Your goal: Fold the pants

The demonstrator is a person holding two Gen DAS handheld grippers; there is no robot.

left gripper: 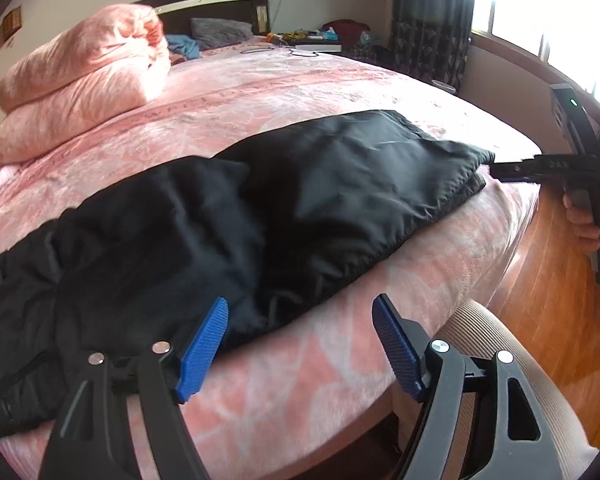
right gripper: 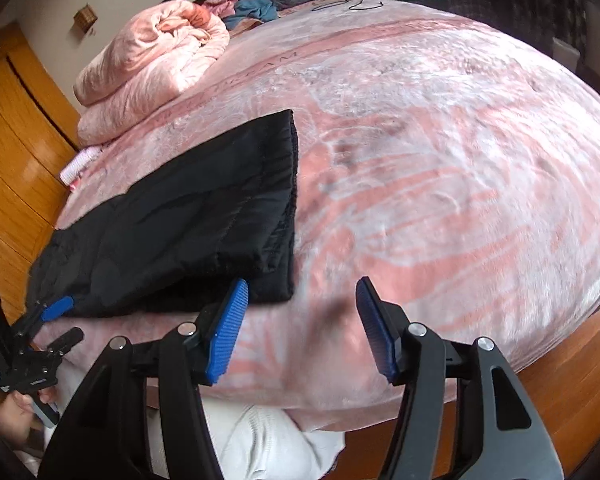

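The black pants (left gripper: pixel 228 216) lie on the near edge of the pink bed (left gripper: pixel 340 84), with their long side running left to right along that edge. The left gripper (left gripper: pixel 300 344) is open and holds nothing; the puffy, bunched end sits just past its left blue pad. The right gripper (right gripper: pixel 300 328) is open and empty too, by the flat, stitched right end. Both look equally near. The cloth looks soft and floppy.
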